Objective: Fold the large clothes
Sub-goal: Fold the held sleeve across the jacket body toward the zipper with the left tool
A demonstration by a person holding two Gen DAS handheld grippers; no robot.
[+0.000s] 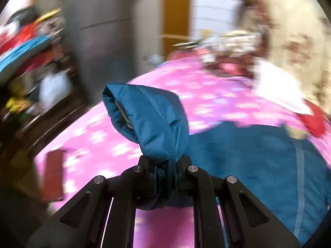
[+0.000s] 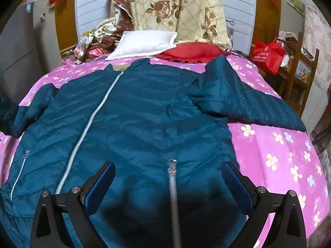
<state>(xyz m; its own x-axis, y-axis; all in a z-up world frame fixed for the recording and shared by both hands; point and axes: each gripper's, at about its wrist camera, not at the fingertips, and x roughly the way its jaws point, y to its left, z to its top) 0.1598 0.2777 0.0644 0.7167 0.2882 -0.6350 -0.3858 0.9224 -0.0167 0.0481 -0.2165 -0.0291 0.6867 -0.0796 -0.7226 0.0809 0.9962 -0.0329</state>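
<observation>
In the left wrist view the left gripper is clamped on the cuff end of the teal jacket's left sleeve, which stands up above the jaws at about 12 o'clock from them, its elastic cuff opening turned toward 10 o'clock. The jacket itself lies at 3 o'clock on the pink floral bedspread. The step in hand looks like folding this sleeve in over the body; the next move calls for carrying the cuff across toward the zip line and laying it flat before letting go. The room is blurred here: cluttered shelves at 9 o'clock, a grey cabinet and a wooden door at 12.

In the right wrist view the right gripper hangs over the lower front of the jacket with its jaws wide apart and nothing between them. The silver zip runs from 7 toward 11 o'clock; the right sleeve lies spread toward 2 o'clock, not yet folded. A white pillow and a red cushion sit at the bed's head at 12, a floral quilt behind them, and a red bag on a wooden stand at 2.
</observation>
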